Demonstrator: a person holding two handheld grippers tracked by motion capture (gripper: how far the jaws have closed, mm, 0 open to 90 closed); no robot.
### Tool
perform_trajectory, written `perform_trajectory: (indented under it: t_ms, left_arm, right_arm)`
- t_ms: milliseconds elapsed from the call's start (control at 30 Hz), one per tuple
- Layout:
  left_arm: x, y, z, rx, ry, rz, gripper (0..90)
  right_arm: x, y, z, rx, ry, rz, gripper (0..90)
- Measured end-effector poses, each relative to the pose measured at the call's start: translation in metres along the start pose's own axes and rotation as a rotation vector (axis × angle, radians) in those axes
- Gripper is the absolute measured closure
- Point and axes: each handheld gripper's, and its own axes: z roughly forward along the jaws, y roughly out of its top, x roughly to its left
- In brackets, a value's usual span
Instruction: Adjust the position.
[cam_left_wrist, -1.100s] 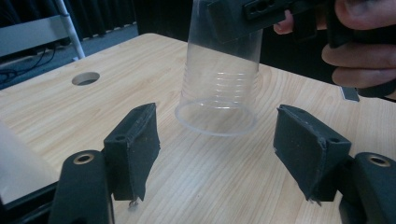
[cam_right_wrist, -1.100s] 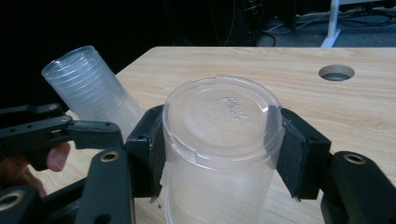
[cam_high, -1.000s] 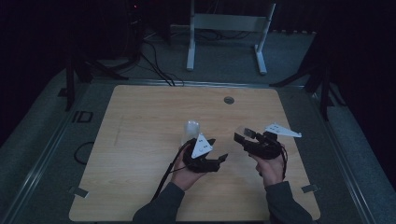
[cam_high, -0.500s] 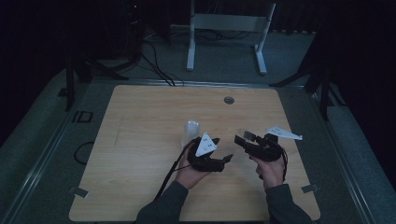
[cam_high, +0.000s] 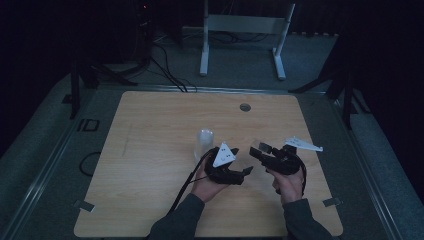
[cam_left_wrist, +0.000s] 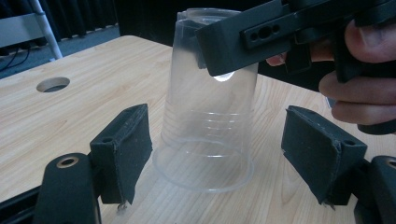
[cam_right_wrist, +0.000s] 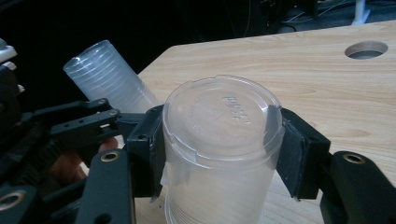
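The right gripper (cam_right_wrist: 219, 154) has its pads closed on the base of a clear cup (cam_right_wrist: 219, 154) that stands upside down on the table (cam_high: 150, 150), near the middle. The left gripper (cam_left_wrist: 224, 163) is wide open, one jaw on each side of the cup's rim, not touching it. A stack of cups (cam_right_wrist: 112, 79) lies to the left.

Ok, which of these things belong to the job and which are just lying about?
In the job: clear cup, upside down; right gripper shut on it; left gripper open around its rim; probably the cup stack.
Lying about: table hole; white stand.
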Motion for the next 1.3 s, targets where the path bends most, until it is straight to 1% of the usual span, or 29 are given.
perform_trajectory:
  t_ms: [133,233,633,1100,1300]
  left_arm:
    - [0.001,-0.001,0.003,0.001,0.005,0.000,23.6]
    - [0.001,-0.003,0.006,0.012,0.015,0.000,23.6]
    - [0.003,-0.006,0.013,0.020,0.016,-0.010,22.8]
    - [0.001,-0.007,0.017,0.005,0.016,-0.007,22.9]
    - [0.000,-0.008,0.019,-0.002,0.017,-0.006,22.9]
  right_arm:
    - [0.000,0.000,0.000,-0.003,0.015,0.011,41.4]
    - [0.000,0.000,0.000,-0.009,0.029,0.025,41.4]
    - [0.000,0.000,0.001,-0.011,0.070,0.054,41.7]
    - [-0.002,-0.002,0.001,-0.021,0.100,0.091,41.9]
    - [-0.005,-0.003,0.000,-0.032,0.112,0.126,42.0]
